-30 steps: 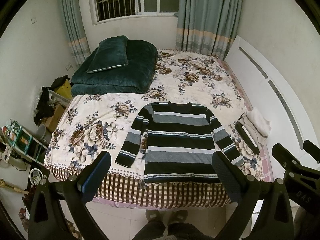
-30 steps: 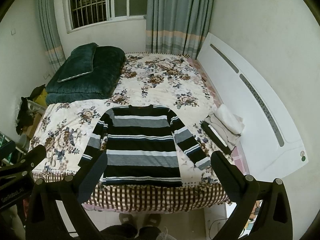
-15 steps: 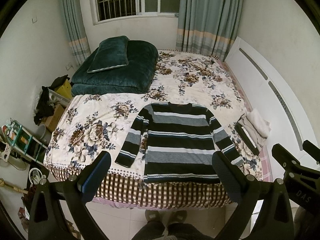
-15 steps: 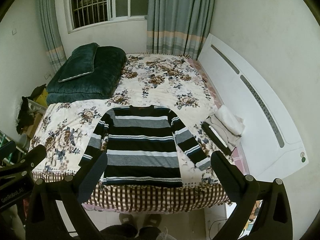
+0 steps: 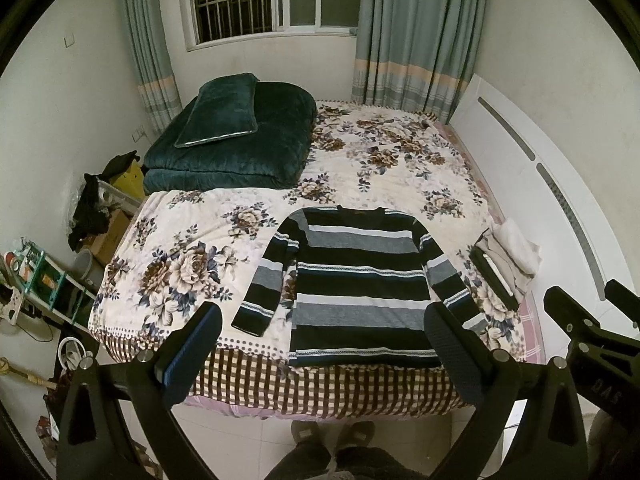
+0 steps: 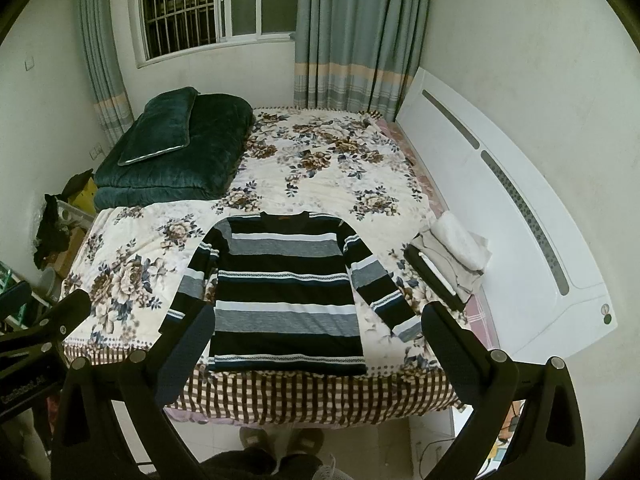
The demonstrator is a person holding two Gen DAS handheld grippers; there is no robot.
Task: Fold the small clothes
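A striped long-sleeved sweater [image 5: 360,284] [image 6: 286,292], black, grey and white, lies flat and face up near the front edge of the bed, sleeves spread out to both sides. My left gripper [image 5: 322,344] is open, held high in front of the bed, above the sweater's hem. My right gripper [image 6: 316,340] is open too, at the same height beside it. Neither holds anything. A stack of folded clothes [image 5: 506,258] [image 6: 450,260] sits at the bed's right edge.
The bed [image 5: 380,160] has a floral cover and a checked skirt. A folded dark green quilt with a pillow [image 5: 232,136] lies at the back left. A white headboard [image 6: 500,208] runs along the right. Clutter and a rack [image 5: 36,276] stand left. A person's feet [image 5: 332,436] are below.
Both views have barely shifted. The sweater and the grippers stand as before.
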